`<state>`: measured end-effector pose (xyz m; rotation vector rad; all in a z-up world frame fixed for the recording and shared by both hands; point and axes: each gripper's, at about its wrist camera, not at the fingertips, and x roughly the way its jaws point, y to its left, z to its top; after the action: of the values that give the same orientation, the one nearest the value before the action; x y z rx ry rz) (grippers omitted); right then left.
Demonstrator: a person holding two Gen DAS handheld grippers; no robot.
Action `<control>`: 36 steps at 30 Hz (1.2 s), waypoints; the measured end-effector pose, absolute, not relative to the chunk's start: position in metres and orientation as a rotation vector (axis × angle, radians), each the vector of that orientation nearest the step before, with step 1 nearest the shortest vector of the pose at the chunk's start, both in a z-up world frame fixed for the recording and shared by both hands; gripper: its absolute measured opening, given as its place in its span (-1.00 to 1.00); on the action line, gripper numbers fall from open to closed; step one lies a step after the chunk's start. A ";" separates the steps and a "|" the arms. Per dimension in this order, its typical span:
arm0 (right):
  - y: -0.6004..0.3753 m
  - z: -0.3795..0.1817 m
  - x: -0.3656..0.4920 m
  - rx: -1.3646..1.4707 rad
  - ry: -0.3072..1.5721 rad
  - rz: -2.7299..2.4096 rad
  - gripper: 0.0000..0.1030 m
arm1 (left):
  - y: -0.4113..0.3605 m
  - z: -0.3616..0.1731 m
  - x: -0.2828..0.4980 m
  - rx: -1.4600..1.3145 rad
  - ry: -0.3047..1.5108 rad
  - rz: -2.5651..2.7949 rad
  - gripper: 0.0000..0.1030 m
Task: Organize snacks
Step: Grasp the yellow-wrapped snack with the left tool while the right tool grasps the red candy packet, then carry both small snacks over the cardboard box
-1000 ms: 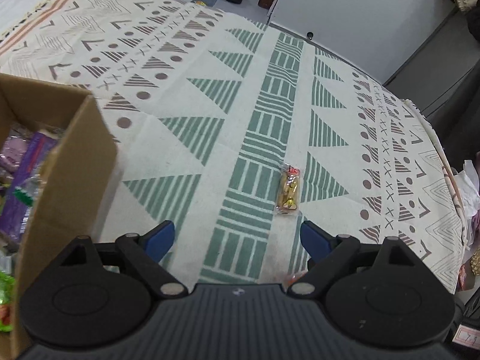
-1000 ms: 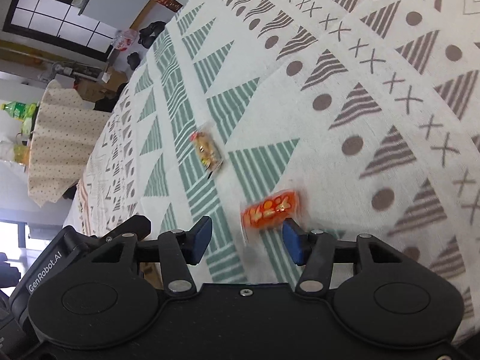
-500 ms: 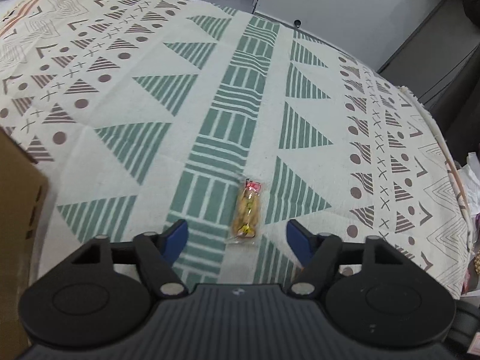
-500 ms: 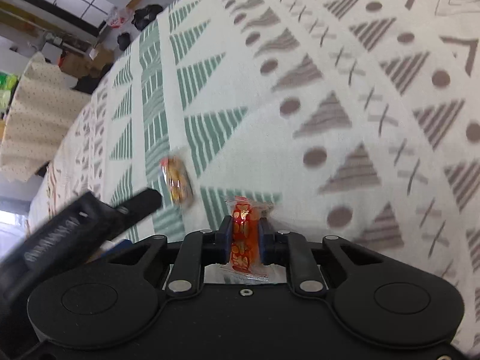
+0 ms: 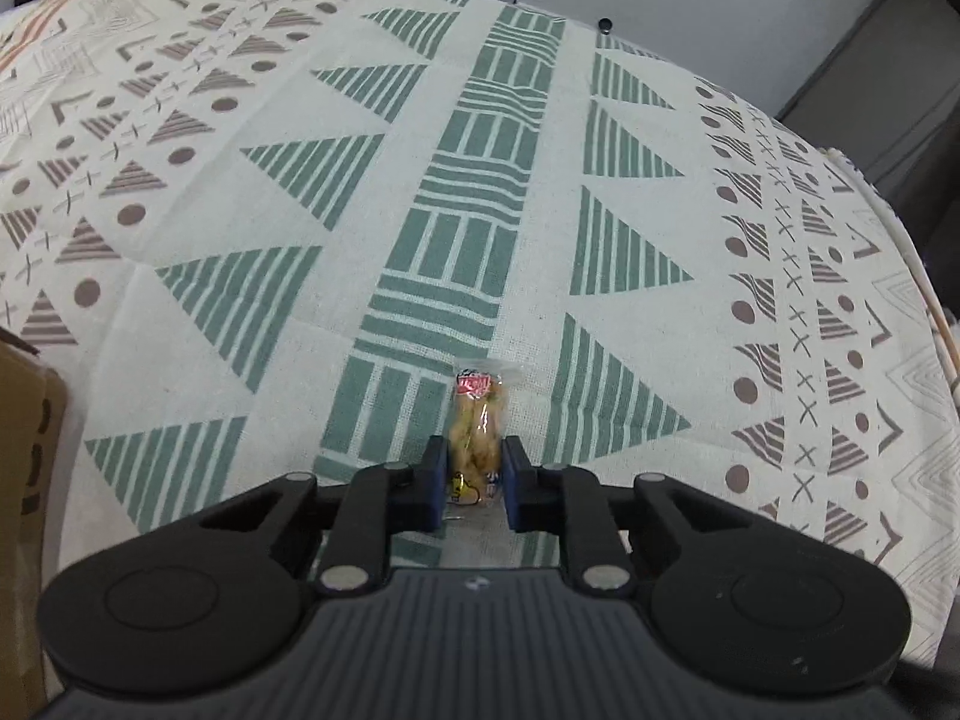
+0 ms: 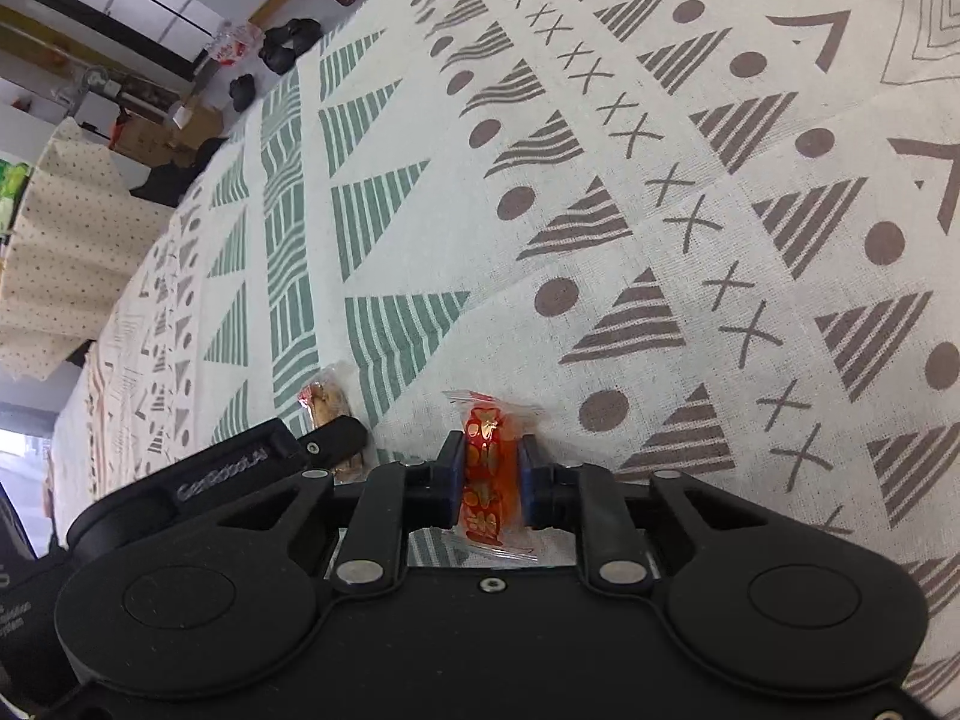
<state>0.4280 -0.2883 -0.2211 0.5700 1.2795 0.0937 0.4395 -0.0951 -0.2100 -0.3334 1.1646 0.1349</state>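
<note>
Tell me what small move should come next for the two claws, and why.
Probably lift both straight up off the tablecloth. The left claw is shut on the yellow snack packet, and the right claw is shut on the orange snack packet, after both just closed. Both packets appear to lie on the cloth, so raising them first should keep them from dragging before they go to the cardboard box.

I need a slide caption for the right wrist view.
Right gripper shut on the orange snack above the patterned cloth.
</note>
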 end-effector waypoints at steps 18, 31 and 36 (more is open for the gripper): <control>-0.250 -0.181 0.397 0.516 1.208 0.132 -0.65 | -0.058 -0.148 0.387 -0.354 1.086 0.109 -0.67; -0.219 -0.130 0.366 0.510 1.098 0.204 -0.65 | -0.020 -0.099 0.343 -0.409 0.993 0.102 -0.66; -0.207 -0.116 0.359 0.513 1.064 0.236 -0.65 | -0.001 -0.081 0.330 -0.423 0.955 0.097 -0.66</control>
<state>0.3585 -0.2069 -0.1157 0.5132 1.0638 0.2364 0.3304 -0.0014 -0.0814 -0.4225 0.9550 0.0969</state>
